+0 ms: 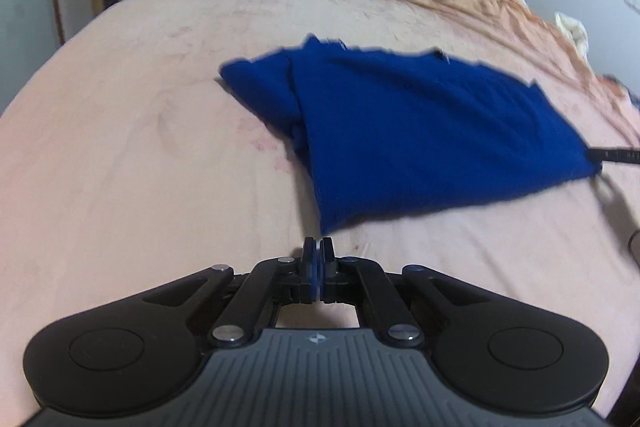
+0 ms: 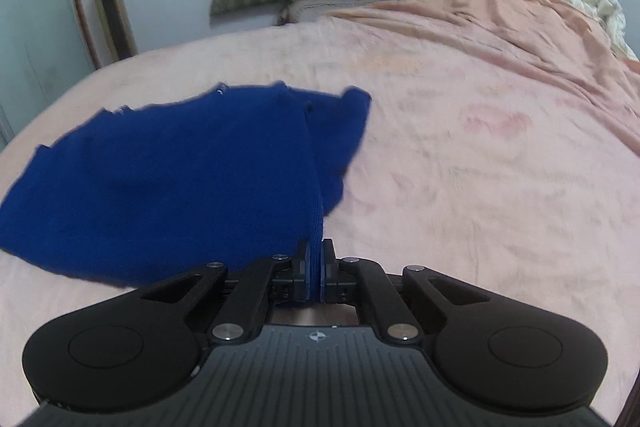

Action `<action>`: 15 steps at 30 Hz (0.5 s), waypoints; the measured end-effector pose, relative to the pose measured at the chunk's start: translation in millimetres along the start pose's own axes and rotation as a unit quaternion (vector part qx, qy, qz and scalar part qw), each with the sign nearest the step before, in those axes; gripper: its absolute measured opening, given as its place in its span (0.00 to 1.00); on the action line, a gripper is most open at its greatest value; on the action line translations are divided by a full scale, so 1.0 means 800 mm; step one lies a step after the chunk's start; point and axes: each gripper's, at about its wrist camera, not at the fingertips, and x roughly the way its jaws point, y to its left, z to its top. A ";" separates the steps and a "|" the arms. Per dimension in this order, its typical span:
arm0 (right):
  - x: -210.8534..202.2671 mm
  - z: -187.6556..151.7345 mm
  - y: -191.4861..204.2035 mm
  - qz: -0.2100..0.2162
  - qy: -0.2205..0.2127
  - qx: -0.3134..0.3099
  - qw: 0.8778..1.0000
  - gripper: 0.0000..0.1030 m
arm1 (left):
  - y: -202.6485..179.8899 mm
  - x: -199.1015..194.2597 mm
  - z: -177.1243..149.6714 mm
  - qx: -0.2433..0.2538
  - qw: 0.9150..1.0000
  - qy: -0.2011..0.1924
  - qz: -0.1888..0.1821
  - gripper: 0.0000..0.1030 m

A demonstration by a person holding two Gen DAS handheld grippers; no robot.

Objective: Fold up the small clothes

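We see the blue knit garment (image 1: 420,131) spread on the pink bedsheet (image 1: 120,147), reaching toward one o'clock from our left gripper (image 1: 318,247), whose jaws are pressed together with nothing visibly between them. Our right gripper (image 2: 317,251) pinches the garment's near edge.

The blue garment (image 2: 160,187) runs off the right-wrist view's left edge — its outline blurred.

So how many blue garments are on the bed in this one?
1. A single dark blue knit garment lies spread on the pink bedsheet, one corner pinched in the right tool. Others may be hidden in the pile by the headboard.
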 end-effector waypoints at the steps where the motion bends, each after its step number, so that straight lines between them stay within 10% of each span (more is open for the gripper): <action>1: -0.005 0.000 0.003 -0.008 -0.012 0.007 1.000 0.22 | 0.001 -0.008 0.005 -0.008 1.000 -0.015 0.001 0.02; 6: -0.033 0.021 0.056 0.003 -0.094 -0.026 0.995 0.47 | -0.036 -0.015 0.045 0.017 0.996 -0.080 -0.016 0.11; 9: -0.011 0.022 0.106 0.060 -0.073 -0.061 0.994 0.56 | -0.061 0.031 0.053 0.026 0.999 -0.038 -0.019 0.51; 15: 0.045 -0.008 0.134 0.069 0.003 -0.082 0.994 0.60 | -0.070 0.051 0.027 0.041 0.999 -0.006 0.018 0.54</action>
